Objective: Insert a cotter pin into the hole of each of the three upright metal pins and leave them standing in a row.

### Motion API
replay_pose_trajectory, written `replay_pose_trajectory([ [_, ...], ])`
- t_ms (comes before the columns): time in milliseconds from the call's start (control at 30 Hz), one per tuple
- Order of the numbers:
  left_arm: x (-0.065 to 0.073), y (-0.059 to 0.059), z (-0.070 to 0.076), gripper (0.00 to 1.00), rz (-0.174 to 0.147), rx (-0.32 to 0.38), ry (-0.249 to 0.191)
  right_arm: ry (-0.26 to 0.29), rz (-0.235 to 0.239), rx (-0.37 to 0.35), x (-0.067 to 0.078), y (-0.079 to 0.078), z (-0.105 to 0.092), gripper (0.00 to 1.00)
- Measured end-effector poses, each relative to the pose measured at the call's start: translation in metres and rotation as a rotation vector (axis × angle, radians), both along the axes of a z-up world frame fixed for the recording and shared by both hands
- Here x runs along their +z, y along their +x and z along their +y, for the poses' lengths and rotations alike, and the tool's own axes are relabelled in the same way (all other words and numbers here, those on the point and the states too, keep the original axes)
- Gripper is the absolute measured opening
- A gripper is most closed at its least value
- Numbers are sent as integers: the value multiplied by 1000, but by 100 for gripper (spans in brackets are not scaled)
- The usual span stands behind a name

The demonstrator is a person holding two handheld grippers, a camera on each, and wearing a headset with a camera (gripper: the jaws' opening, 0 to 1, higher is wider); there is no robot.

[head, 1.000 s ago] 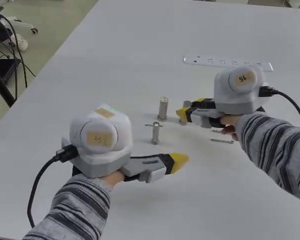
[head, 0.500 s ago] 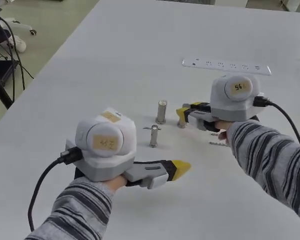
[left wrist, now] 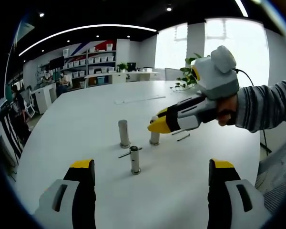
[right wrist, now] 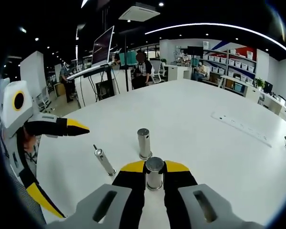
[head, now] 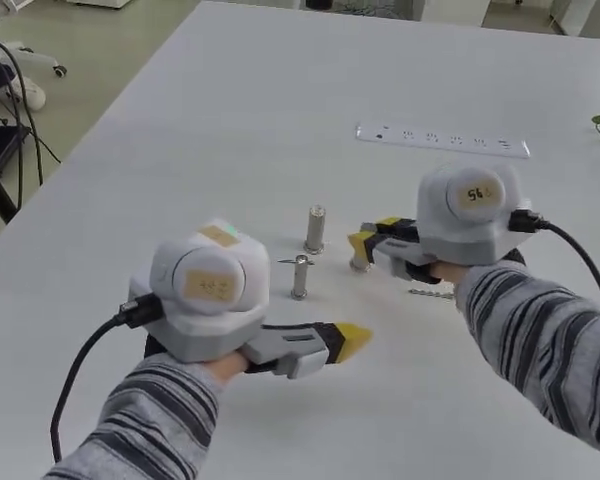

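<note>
Right gripper (head: 361,246) is clamping the rightmost upright pin (right wrist: 154,168) | left gripper (head: 348,340) is hovering wide open | loose cotter pin (head: 430,293) is lying left-to-right, nearest the right gripper.

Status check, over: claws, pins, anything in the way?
Left claw open, empty. Right claw shut on one upright pin. Second pin has its cotter in; third pin bare. Loose cotter pins beside right claw; nothing blocking.

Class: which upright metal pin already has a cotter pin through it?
The front pin, nearest the left gripper: a thin cotter pin crosses its top. None shows on the others.
</note>
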State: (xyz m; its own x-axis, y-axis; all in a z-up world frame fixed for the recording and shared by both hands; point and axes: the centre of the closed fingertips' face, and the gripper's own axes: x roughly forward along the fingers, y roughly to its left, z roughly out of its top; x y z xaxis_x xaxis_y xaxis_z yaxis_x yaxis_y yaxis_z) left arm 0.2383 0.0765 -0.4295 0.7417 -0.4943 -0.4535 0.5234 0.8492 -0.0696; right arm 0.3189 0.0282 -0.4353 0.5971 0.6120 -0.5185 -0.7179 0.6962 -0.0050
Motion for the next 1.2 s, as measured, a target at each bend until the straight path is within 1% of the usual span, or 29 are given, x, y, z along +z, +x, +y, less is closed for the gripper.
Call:
replay_pose_trajectory([
  [167,1,1,1,99,-5,2,-3,-14,9,-2,-3,-17,-6,8],
  [267,1,1,0,99,-6,-1,-2,-13,24,-14,-4,-25,-10,8],
  [367,1,0,-1,99,-6,-4,-3,-11,25,-24,-5,-32,-14,9],
  [433,2,0,-2,99,-11,-8,-2,-10,24,-30,-7,-36,-17,8],
  [500,2,0,-3,99,-12,-9,-5,-3,35,-45,-9,-39,-21,9],
  [567,2,0,-3,99,-11,-11,-4,-9,35,-48,-12,-42,-25,9],
  [700,3,0,-4,99,-14,-15,-3,-19,39,-55,-15,-47,-31,9],
  [767,3,0,-5,99,-19,-16,-4,-19,35,-56,-14,-48,-32,9],
  [900,3,0,-5,99,-16,-20,0,-9,30,-69,-14,-49,-35,9],
  [967,2,0,-5,99,-15,-20,1,-17,17,-63,-15,-51,-35,9],
  [1067,2,0,-5,99,-11,-21,-2,-13,13,-71,-14,-51,-35,9],
  [1200,3,0,-7,99,-17,-26,-1,1,26,-98,-14,-51,-36,9],
])
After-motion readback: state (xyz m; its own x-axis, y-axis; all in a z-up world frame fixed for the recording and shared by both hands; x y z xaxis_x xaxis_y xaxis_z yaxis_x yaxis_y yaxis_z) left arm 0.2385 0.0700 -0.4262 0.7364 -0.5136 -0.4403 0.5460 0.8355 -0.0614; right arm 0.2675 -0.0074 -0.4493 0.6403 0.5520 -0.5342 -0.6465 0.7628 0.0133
